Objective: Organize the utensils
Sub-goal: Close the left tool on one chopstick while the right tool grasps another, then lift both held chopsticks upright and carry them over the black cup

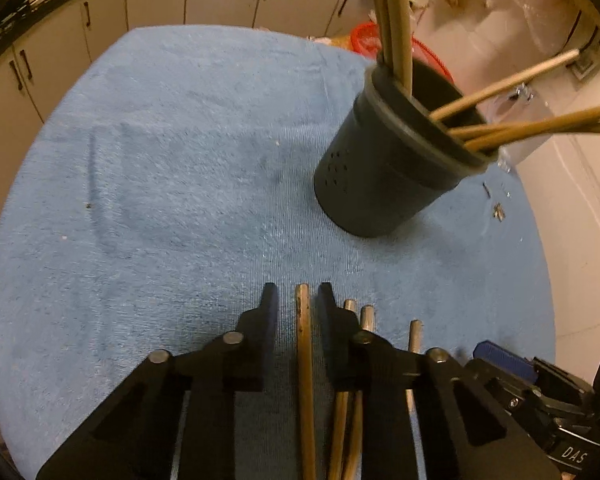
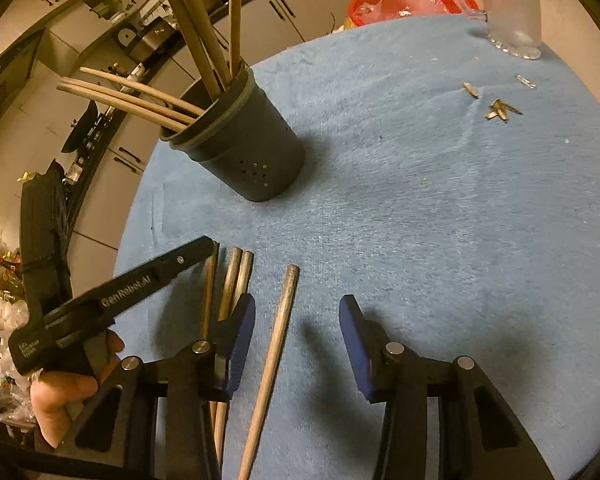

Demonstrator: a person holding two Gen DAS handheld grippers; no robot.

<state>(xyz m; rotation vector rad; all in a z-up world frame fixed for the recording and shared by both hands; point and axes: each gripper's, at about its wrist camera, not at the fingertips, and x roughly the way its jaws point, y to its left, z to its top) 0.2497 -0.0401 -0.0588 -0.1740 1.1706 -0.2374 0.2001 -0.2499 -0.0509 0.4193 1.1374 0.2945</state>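
Straddling one chopstick [image 1: 303,344] on the blue towel [image 1: 160,160], the left gripper [image 1: 298,300] has its jaws nearly closed, not visibly pinching it. The right gripper [image 2: 298,312] stands half open around another chopstick [image 2: 278,328], untouched. Beyond both, the dark holder [image 1: 384,168] bristles with chopsticks.

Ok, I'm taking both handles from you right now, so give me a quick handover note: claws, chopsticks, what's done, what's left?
Left claw: open, jaws straddling the leftmost loose chopstick, not yet pressing it.
Right claw: open around the rightmost loose chopstick, pads clear of it.
Middle two chopsticks lie between those on the blue towel.
Done: several chopsticks already stand in the dark perforated holder.
Left: grip the four loose ones and put them in the holder.
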